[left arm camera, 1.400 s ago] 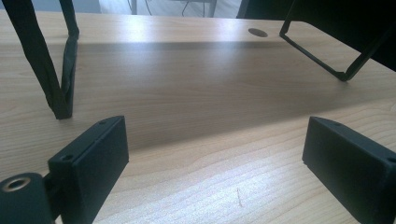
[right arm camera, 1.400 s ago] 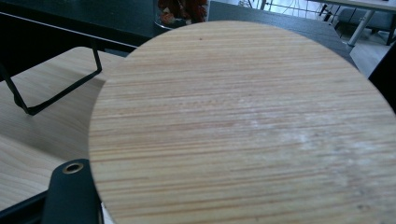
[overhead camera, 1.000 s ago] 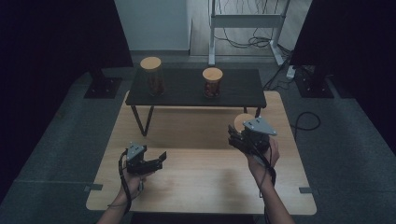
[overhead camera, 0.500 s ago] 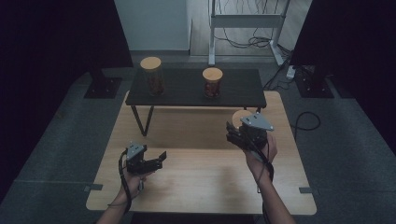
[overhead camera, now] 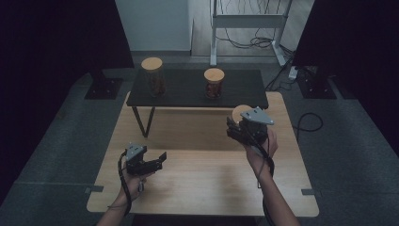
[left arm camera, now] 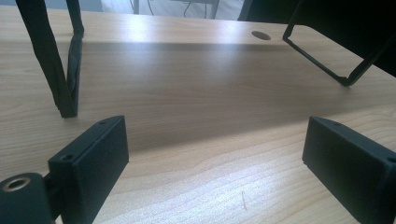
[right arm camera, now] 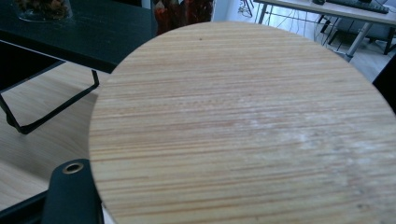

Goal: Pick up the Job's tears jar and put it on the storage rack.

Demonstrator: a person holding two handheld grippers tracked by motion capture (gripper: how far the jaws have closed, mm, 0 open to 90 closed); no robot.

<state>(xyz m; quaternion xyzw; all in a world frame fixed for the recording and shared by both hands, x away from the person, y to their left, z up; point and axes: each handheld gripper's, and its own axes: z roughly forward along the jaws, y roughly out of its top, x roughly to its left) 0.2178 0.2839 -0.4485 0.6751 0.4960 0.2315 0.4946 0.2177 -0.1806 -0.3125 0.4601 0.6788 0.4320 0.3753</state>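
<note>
Dark curtains and grey floor are framing a pale wooden table (overhead camera: 197,188), and above its far right part the round bamboo-topped lid (right arm camera: 243,126) is sitting in the right gripper (overhead camera: 237,126). The tongs are pressed in on it — the striped wooden disc is facing the right gripper view's camera, with one black jaw showing at its lower left edge. From the high view, the lid's rim is peeking out beyond the gripper's grey three-cornered plate, held above the tabletop just in front of the low black bench (overhead camera: 188,92).

On that bench two glass jars with bamboo lids are standing well apart: a short one (overhead camera: 214,84) holding something reddish, nearest the held lid, and a taller one (overhead camera: 153,77) toward the left end.

Down at the near left of the table, the left gripper (overhead camera: 162,157) is hovering low with its tongs spread wide — nothing is lying between them but bare wood, as the left gripper view shows.
</note>
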